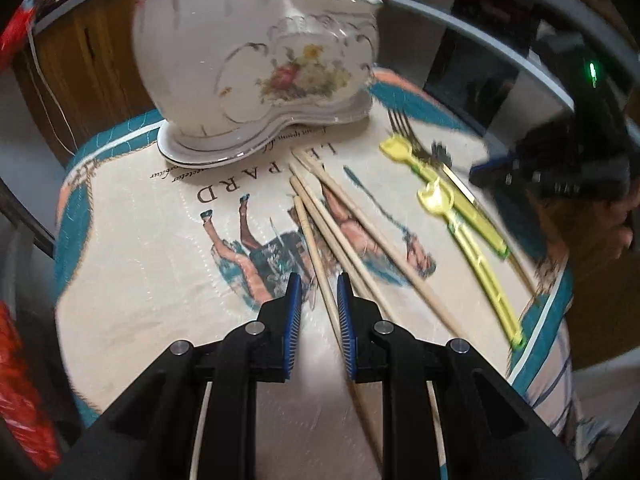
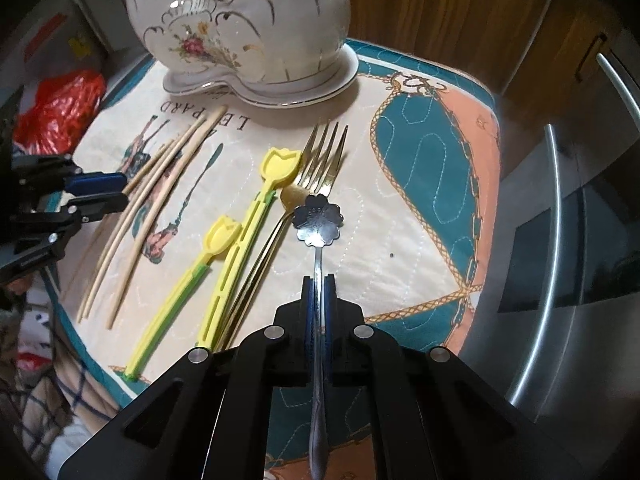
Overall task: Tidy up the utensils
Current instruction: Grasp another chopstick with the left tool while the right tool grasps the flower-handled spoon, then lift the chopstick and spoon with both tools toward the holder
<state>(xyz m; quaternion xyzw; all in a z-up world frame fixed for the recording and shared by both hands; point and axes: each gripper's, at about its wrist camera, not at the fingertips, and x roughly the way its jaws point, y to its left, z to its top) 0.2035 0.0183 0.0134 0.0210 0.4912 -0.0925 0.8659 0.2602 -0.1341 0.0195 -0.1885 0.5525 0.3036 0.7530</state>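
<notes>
Several wooden chopsticks [image 1: 340, 232] lie fanned on the printed mat [image 1: 152, 248]. My left gripper [image 1: 319, 292] hovers low over their near ends with its blue pads apart. One chopstick runs through the gap beside the right pad, not pinched. My right gripper [image 2: 319, 280] is shut on the handle of a silver flower-bowl spoon [image 2: 318, 220], held just above the mat. To the spoon's left lie a gold fork [image 2: 320, 160] and two yellow tulip-shaped utensils [image 2: 224, 248]. The white floral ceramic holder [image 2: 240, 20] stands at the back of the mat.
A red plastic bag [image 2: 60, 108] sits off the mat's left edge. A steel appliance [image 2: 560, 200] rises on the right, with a wooden cabinet [image 2: 460, 20] behind it. Checked fabric [image 2: 60, 380] hangs below the mat's near left corner.
</notes>
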